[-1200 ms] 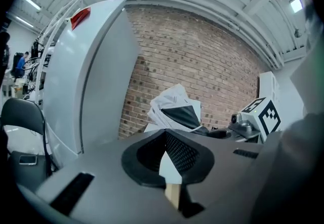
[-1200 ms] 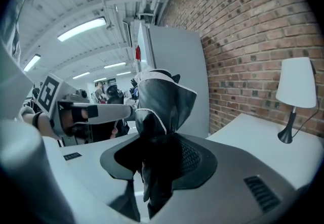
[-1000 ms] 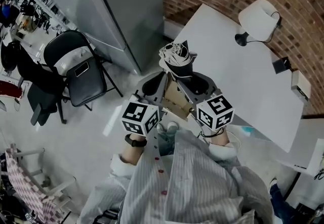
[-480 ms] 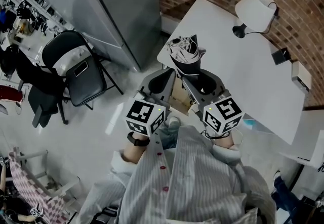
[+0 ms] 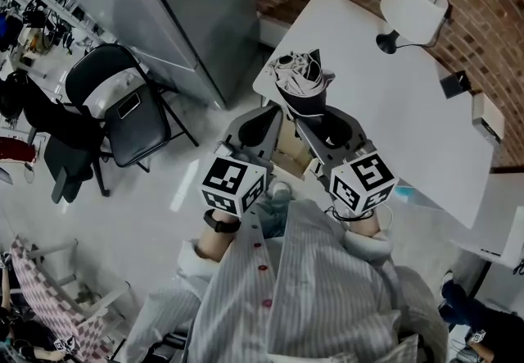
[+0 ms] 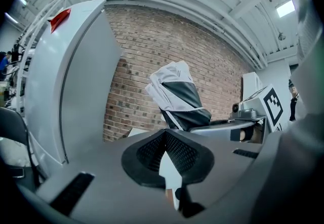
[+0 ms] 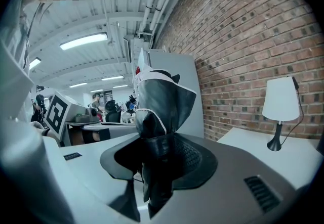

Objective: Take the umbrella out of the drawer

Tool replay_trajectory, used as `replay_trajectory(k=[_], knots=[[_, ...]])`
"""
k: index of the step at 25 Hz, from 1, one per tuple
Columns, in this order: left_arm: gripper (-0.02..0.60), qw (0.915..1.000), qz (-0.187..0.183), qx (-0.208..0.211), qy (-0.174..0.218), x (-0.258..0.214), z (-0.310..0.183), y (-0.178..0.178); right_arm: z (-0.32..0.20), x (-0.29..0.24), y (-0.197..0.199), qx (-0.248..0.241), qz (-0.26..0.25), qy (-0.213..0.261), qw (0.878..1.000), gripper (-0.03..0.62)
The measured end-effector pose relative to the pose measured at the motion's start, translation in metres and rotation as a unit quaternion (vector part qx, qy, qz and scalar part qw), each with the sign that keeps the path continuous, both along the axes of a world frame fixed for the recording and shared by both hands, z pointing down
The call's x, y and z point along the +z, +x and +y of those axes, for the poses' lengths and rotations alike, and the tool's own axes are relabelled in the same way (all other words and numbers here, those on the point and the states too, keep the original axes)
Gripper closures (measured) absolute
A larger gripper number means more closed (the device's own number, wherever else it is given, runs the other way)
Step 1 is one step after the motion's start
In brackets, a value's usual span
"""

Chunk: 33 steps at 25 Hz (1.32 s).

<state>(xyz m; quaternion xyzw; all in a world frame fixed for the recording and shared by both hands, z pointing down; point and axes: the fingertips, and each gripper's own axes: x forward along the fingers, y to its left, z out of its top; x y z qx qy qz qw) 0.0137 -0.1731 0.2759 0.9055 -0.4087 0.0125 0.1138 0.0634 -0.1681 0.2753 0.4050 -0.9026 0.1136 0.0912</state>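
**Head view:** your right gripper (image 5: 315,117) carries the folded black-and-white fabric umbrella (image 5: 301,84) upright in the air. Its bunched canopy shows against the near corner of the white table (image 5: 401,132). No drawer encloses it, so I judge the lifting-out done, with only the setting down left. Your left gripper (image 5: 264,125) sits just beside the umbrella and touches nothing. It reads as a spare hand held close in case the bundle tips. The white table lamp (image 5: 413,13) stands well apart at the far edge, out of the way.

**Left gripper view:** the fingers meet at their tips with nothing between them — closed and empty. The umbrella rises beyond them against the red brick wall (image 6: 142,61), gripped from the other side.

**Right gripper view:** the fingers stand partly apart because the umbrella's dark lower end fills the gap, and both press on it. Gripping low leaves the loose folds free above — likely why the top flares open a little.
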Motion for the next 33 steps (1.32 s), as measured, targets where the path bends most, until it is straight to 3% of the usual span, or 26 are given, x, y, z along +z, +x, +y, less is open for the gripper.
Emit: replay_trajectory(k=[33], knots=[[0.573, 1.0, -0.002, 0.001, -0.007, 0.006, -0.005, -0.003, -0.003, 0.009, -0.008, -0.003, 0.004, -0.01, 1.0, 0.416]])
